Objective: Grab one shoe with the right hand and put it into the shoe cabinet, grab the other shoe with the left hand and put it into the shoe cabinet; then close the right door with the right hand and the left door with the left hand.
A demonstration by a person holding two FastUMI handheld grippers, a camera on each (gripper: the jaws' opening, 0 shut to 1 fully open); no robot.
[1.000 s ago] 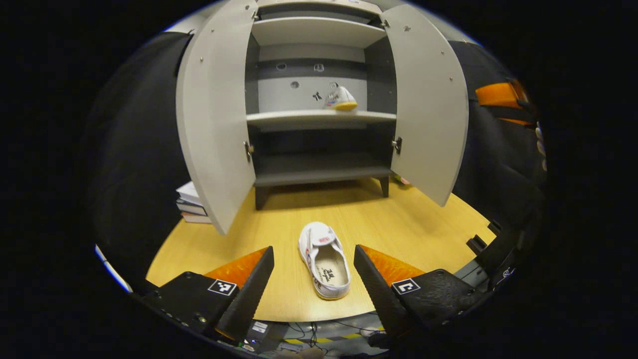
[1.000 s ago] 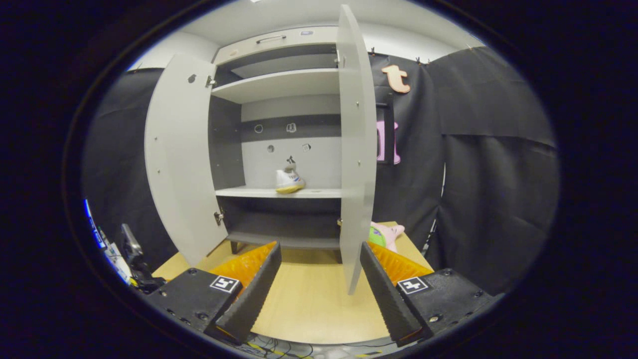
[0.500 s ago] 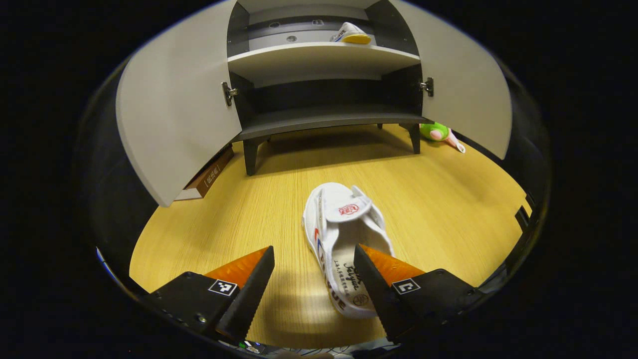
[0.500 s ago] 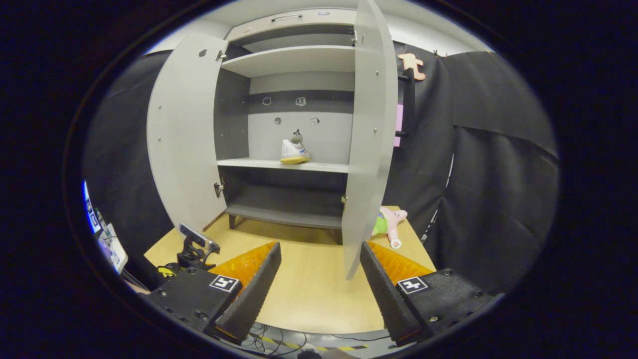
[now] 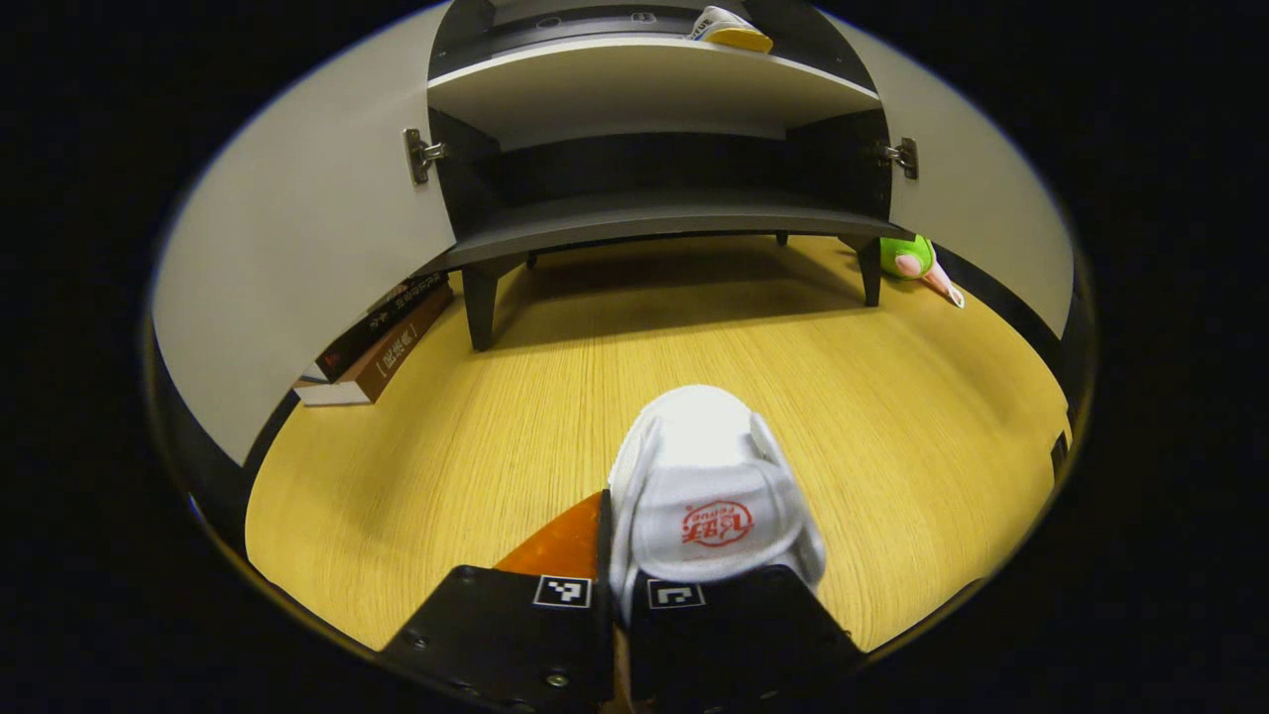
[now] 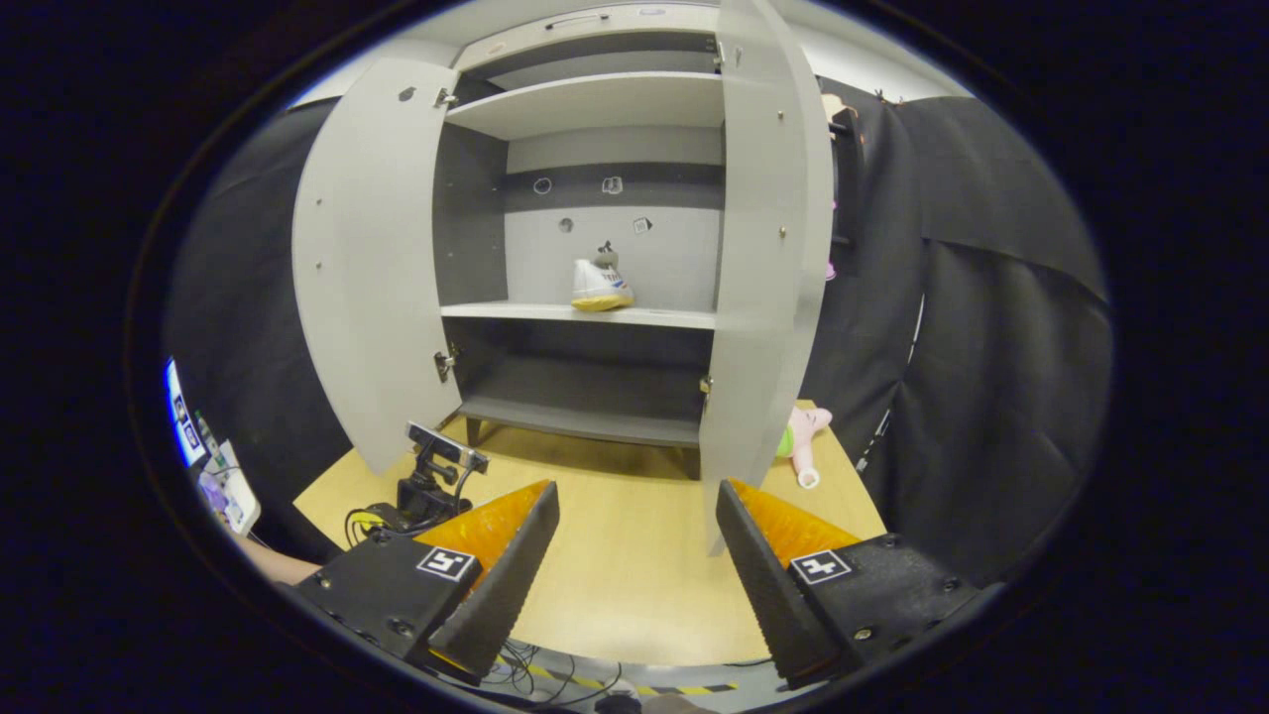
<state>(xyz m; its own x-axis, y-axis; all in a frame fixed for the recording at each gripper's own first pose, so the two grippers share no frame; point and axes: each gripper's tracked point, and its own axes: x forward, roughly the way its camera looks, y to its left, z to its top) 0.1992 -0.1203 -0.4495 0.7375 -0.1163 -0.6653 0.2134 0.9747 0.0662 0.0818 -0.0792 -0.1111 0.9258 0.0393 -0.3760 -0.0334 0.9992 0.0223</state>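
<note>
Left gripper view: the left gripper (image 5: pixel 613 585) has its jaws drawn almost together around the near end of the white shoe (image 5: pixel 706 496), which sits on the yellow table (image 5: pixel 476 436) with its toe aimed at the shoe cabinet (image 5: pixel 644 213). What the jaws have pinched looks like the shoe's side wall at the heel, though the contact itself is hidden beneath the gripper body. That's a thin hold, so the smart play is to lift slowly, keep the shoe level, and check that it doesn't swing or slip before carrying it forward. Both doors stand swung out, the left door (image 5: pixel 288 238) and the right door (image 5: pixel 981 228), leaving a clear lane between them. The other shoe (image 5: pixel 729 28) is already on the upper shelf (image 5: pixel 634 89), toward the right, so the open left part of that shelf looks like the sensible target. A stack of books (image 5: pixel 382 332) and a green plush toy (image 5: pixel 912 260) lie off to either side, out of the path.

Right gripper view: the right gripper (image 6: pixel 636 555) hangs empty with its jaws wide, back from the cabinet. It is best kept clear of the right door's edge while the left side works.
</note>
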